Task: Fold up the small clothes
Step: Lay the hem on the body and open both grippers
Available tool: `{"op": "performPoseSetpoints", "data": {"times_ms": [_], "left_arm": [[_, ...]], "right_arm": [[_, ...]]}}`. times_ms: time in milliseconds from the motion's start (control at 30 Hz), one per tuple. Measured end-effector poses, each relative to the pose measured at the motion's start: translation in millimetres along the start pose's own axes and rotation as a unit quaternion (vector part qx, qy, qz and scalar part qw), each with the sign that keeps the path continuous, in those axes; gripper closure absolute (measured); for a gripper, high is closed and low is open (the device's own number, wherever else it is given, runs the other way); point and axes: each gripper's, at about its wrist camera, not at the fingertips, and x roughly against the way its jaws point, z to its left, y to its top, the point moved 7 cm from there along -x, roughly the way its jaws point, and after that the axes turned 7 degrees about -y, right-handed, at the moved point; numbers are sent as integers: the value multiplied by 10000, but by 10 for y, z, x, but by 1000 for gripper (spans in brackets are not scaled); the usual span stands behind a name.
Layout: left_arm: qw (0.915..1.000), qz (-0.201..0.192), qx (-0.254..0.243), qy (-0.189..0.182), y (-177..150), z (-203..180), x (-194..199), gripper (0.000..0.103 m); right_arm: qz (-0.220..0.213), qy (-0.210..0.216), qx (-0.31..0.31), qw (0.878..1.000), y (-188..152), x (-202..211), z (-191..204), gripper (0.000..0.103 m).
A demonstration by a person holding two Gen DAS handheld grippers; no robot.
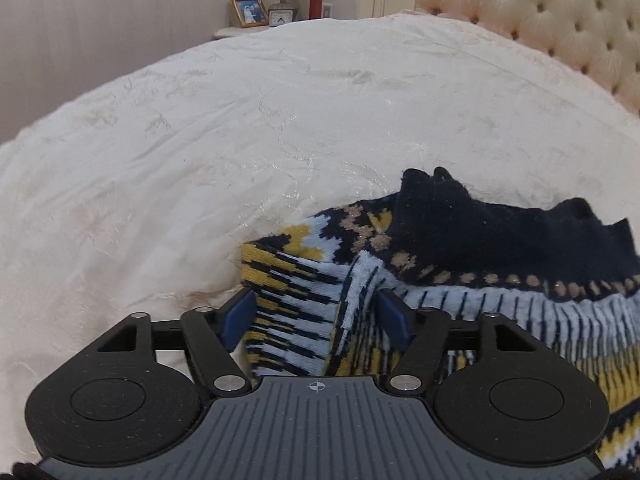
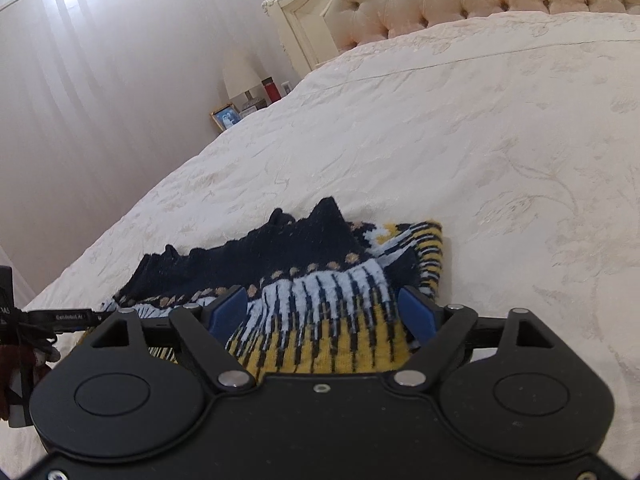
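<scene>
Here, your grippers hide the near part of the knitted garment (image 1: 460, 240), so you cannot see how it is folded there, and the right edge of the left wrist view cuts it off. It lies bunched on the cream bedspread (image 1: 240, 120), its dark blue part toward the headboard (image 1: 560, 20). Your left gripper (image 1: 316, 312) is open, with a fold of yellow and white knit between its blue pads (image 1: 240, 316), which do not press it. Your right gripper (image 2: 324, 312) is open wide too, knit between its fingers. No boxes or baskets show.
</scene>
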Motion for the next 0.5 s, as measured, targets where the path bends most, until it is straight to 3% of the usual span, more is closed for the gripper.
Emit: {"op": "performPoseSetpoints", "data": {"times_ms": [133,367,500], "left_arm": [[9998,-79,-143,-74,33,-41,141,36],[9963,-129,-783,-334,-209,-275,495,32],[9948,172,-909,-433,-472,-327,465,31]], "right_arm": [[-2,50,-153,9999,34,15,-58,3],[53,75,-232,9997,40,10,-71,3],[115,115,-173,9997,23,10,-52,3]]}}
